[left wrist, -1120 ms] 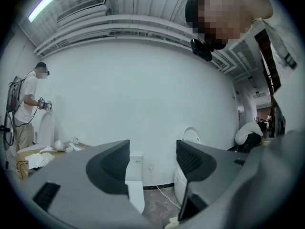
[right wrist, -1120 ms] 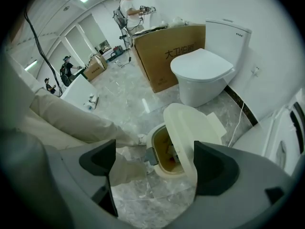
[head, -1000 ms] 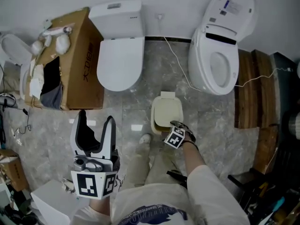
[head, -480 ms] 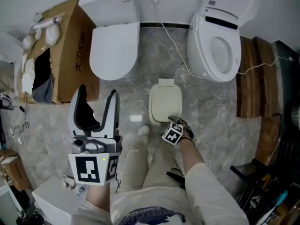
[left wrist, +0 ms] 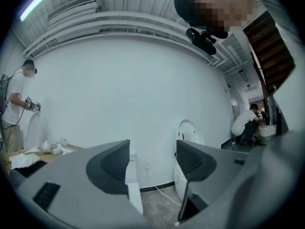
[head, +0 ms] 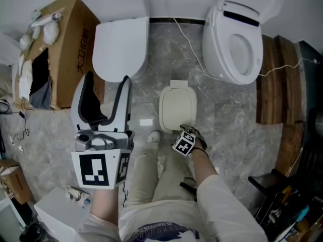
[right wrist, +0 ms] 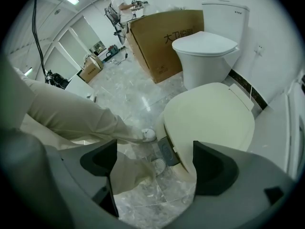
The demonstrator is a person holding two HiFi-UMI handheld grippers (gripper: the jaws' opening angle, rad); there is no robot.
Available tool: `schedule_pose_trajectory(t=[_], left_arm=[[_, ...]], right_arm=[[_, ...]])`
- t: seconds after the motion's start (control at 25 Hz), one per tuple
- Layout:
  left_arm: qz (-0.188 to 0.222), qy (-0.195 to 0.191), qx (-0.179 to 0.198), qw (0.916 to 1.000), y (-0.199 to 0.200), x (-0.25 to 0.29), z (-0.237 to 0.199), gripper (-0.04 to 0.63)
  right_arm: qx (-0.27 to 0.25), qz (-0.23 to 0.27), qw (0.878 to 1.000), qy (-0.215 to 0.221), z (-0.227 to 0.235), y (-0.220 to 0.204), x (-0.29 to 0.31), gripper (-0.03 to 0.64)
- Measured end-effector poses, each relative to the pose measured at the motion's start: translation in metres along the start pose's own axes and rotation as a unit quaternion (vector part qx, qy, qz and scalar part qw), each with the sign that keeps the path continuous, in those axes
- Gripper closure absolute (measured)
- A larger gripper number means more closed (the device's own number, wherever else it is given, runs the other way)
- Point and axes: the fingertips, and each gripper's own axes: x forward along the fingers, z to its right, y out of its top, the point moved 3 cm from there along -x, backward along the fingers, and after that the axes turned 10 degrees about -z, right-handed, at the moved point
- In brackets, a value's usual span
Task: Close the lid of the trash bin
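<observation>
Tongs on right [right wrist: 154, 162] agape by lid [right wrist: 209, 116]

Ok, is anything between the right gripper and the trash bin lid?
Nothing visible. The right gripper, jaws apart and empty, sits at the near edge of the trash bin lid, whose top is bare.

Place: a mock bathroom corner set up in a big indoor work hall, not a lived-in home.
Fixtures: a closed-lid toilet [head: 120, 44] and an open-lid toilet [head: 241, 39] stand side by side against one white wall [left wrist: 133, 89], with a cream trash bin [head: 177, 109] on the floor between them.
Floor: grey marble-look tiles [head: 227, 120].
Clutter: an opened cardboard box [head: 68, 54] with cloths in it; a loose white cable [left wrist: 165, 196] across the tiles.
Overhead: bare ceiling pipes [left wrist: 124, 25] and a strip light [left wrist: 32, 4].
Woodwork: wooden steps [head: 275, 79] beside the open-lid toilet.
People: one standing person [left wrist: 13, 106] at the far left, one crouching person [left wrist: 247, 123] at the far right.
</observation>
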Motion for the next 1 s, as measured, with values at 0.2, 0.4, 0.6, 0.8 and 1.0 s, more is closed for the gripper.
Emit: schedule_pose_trajectory(t=[0.2,0.4,0.6,0.8,1.0], left_arm=[[-0.007,-0.005,-0.002,1.0000,-0.011,0.015,0.003,0.308],[-0.014,-0.010,-0.004,0.9998,-0.020,0.030,0.005,0.308],[-0.017,-0.014,-0.004,0.9997,-0.023,0.036,0.007,0.308],[-0.024,-0.016,-0.005,0.9996,-0.030,0.040,0.008,0.308],[-0.025,-0.014,-0.003,0.9996,-0.032,0.045,0.009,0.308]], right_arm=[[0.001,-0.002,1.000,0.007,0.001,-0.002,0.011,0.118],[0.003,-0.004,1.000,0.017,0.002,-0.003,0.020,0.120],[0.007,-0.009,1.000,0.029,0.001,-0.003,0.026,0.118],[0.010,-0.011,0.999,0.037,0.002,-0.002,0.034,0.117],[0.008,-0.013,0.999,0.039,0.003,-0.004,0.040,0.114]])
